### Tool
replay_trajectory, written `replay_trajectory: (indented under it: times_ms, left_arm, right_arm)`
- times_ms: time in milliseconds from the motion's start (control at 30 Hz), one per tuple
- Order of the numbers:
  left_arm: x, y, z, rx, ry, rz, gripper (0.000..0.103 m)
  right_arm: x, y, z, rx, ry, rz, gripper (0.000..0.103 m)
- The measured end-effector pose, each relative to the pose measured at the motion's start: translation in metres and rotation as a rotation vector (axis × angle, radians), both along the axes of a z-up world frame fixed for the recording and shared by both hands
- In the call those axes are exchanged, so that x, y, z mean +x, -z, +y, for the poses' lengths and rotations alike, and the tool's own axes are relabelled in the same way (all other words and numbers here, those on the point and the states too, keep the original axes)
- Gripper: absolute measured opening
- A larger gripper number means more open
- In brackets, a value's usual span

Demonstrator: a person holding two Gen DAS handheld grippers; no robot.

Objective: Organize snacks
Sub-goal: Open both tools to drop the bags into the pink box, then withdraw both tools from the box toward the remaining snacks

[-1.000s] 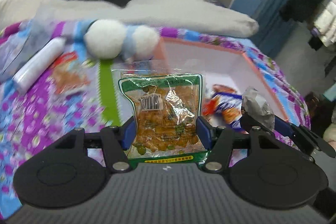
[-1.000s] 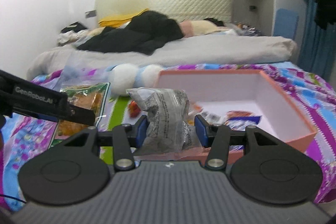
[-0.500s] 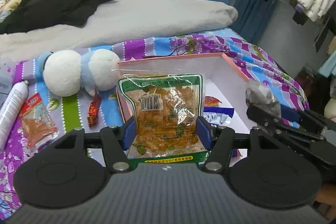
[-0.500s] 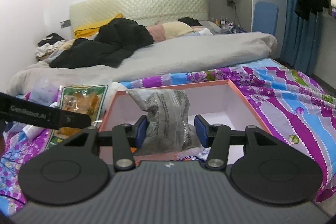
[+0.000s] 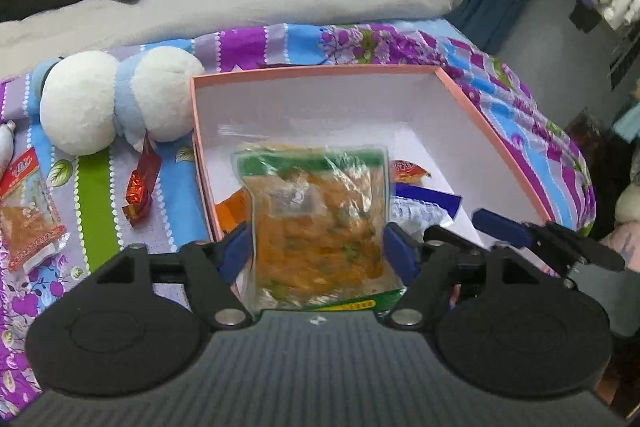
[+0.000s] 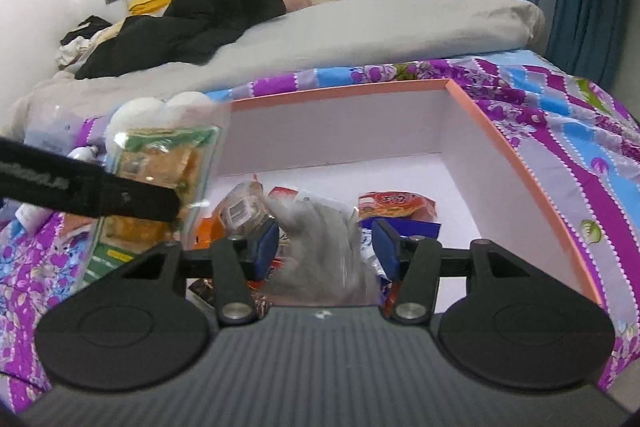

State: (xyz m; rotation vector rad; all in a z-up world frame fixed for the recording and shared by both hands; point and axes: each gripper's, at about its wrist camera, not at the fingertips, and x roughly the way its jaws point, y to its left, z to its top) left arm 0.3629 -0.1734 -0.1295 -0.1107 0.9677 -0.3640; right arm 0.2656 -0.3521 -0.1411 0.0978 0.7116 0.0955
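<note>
Orange-filled snack pack (image 5: 320,227) sits between pads of left gripper (image 5: 318,253), hanging over near-left corner of pink box (image 5: 496,143); jaws look a bit slack, so release probably underway; can't call it for sure. Right gripper (image 6: 325,249) spread wide, grey crinkly bag (image 6: 324,247) blurry between pads, seemingly dropping onto packets in box. Next: let pack fall, then grab loose stuff. Only left view shows red candy (image 5: 140,191) and small pack (image 5: 30,211) on bedspread; right view shows box contents better.
</note>
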Motion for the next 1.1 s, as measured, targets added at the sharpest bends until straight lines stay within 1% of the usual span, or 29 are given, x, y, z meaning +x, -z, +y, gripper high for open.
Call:
replay_trajectory:
  times_ms: [33,100,167,300,367,467,567,633,867,1100]
  left_arm:
    - [0.0,0.0,0.002,-0.008,-0.005,0.0,0.084]
    - [-0.001,-0.001,0.005,-0.024,-0.009,0.0,0.084]
    - [-0.005,-0.004,0.009,-0.038,-0.014,-0.01,0.084]
    - [-0.02,-0.013,0.015,-0.04,-0.016,-0.04,0.084]
    - [-0.029,-0.019,0.02,-0.056,-0.024,-0.046,0.084]
    - [-0.046,-0.03,0.031,-0.056,-0.049,-0.091,0.084]
    - [-0.064,-0.038,0.041,-0.058,-0.076,-0.117,0.084]
    - [-0.079,-0.043,0.049,-0.073,-0.079,-0.135,0.084]
    - [-0.127,-0.063,0.081,-0.066,-0.112,-0.204,0.084]
    - [-0.179,-0.077,0.112,-0.088,-0.173,-0.249,0.084]
  right_arm:
    - [-0.001,0.0,0.0,0.003,-0.001,-0.002,0.065]
    - [-0.001,-0.001,-0.002,0.0,0.008,-0.01,0.073]
    - [-0.004,-0.002,-0.004,0.001,0.01,-0.021,0.073]
    - [-0.012,-0.006,-0.009,0.016,0.024,-0.035,0.073]
    - [-0.018,-0.009,-0.012,0.021,0.034,-0.043,0.073]
    - [-0.028,-0.016,-0.014,0.053,0.02,-0.06,0.073]
    - [-0.038,-0.027,-0.009,0.017,0.008,-0.084,0.073]
    - [-0.048,-0.035,-0.007,0.014,0.01,-0.108,0.073]
    - [-0.087,-0.057,0.004,0.038,0.003,-0.17,0.073]
    - [-0.125,-0.072,0.03,0.076,-0.039,-0.215,0.073]
